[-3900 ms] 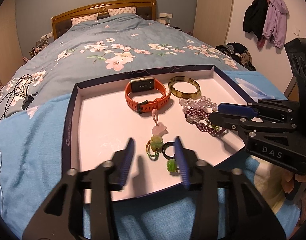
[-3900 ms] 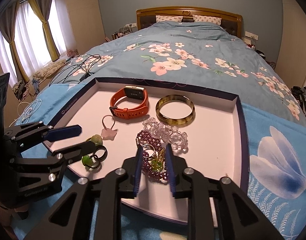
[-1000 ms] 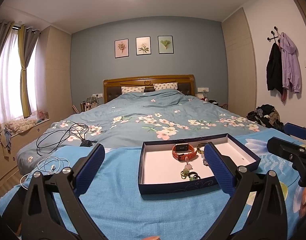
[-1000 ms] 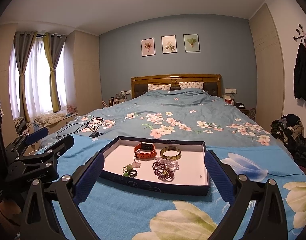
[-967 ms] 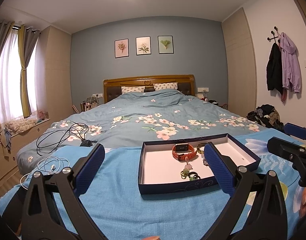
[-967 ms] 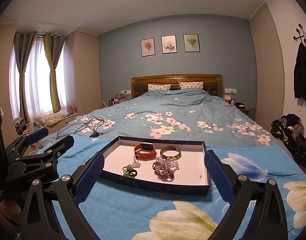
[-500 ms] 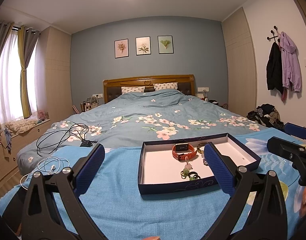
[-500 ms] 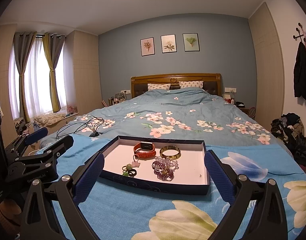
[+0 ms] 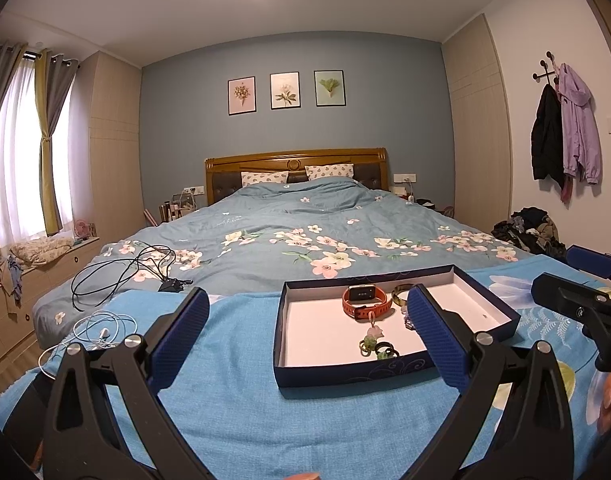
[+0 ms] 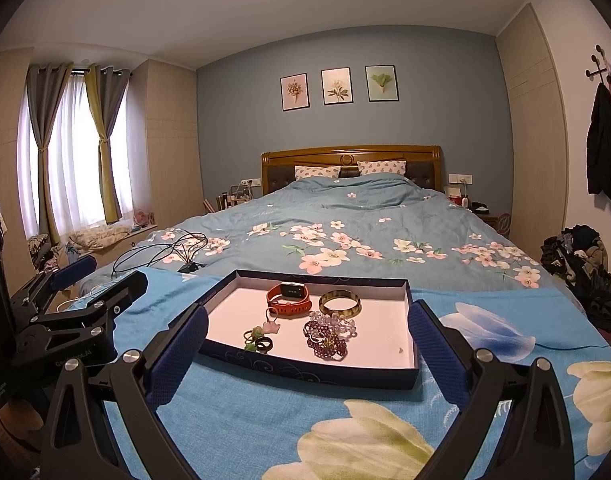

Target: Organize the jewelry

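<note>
- On my feeds, black cables (image 9: 125, 272) and a white cord (image 9: 101, 330) lie on the bed (image 9: 305, 232) to the left, well apart from the tray (image 10: 313, 372).
- The tray sits on the blue blanket (image 10: 265, 420) at the foot of the bed, holding an orange watch (image 10: 288, 298), a bangle (image 10: 340, 303), purple and clear beads (image 10: 329, 334), and rings (image 10: 259, 342) with a pink charm (image 10: 271, 326).
- Nothing lies between my tongs and the tray.
- Left tongs (image 9: 305, 344) are spread wide, holding nothing, just short of the tray.
- Right tongs (image 10: 305, 356) are equally wide and empty, the tray framed between their pads.
</note>
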The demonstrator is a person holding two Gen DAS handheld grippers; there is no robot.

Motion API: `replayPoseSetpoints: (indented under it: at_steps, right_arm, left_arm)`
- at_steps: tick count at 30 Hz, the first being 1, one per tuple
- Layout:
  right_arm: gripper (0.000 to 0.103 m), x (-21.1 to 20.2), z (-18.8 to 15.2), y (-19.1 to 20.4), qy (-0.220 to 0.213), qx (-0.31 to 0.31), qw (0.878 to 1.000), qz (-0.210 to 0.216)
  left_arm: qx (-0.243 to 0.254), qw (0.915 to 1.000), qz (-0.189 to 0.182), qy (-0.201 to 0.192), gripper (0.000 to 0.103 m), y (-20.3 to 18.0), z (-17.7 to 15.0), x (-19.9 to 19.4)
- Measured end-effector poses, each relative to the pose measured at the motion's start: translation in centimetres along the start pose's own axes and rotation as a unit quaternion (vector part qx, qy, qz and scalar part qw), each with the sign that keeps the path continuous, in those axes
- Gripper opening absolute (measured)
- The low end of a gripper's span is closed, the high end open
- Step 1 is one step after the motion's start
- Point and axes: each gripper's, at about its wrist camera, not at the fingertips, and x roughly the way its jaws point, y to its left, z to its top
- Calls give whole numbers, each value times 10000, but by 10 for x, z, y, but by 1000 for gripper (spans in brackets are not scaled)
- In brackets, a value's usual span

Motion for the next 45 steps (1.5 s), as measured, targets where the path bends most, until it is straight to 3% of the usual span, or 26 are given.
replayPoseSetpoints:
  at_steps: [45]
  right_arm:
    - [96,0,-1,-2,13,-9,10000,-15]
  left_arm:
    - [-29,10000,-29,42,98,0,-4,8]
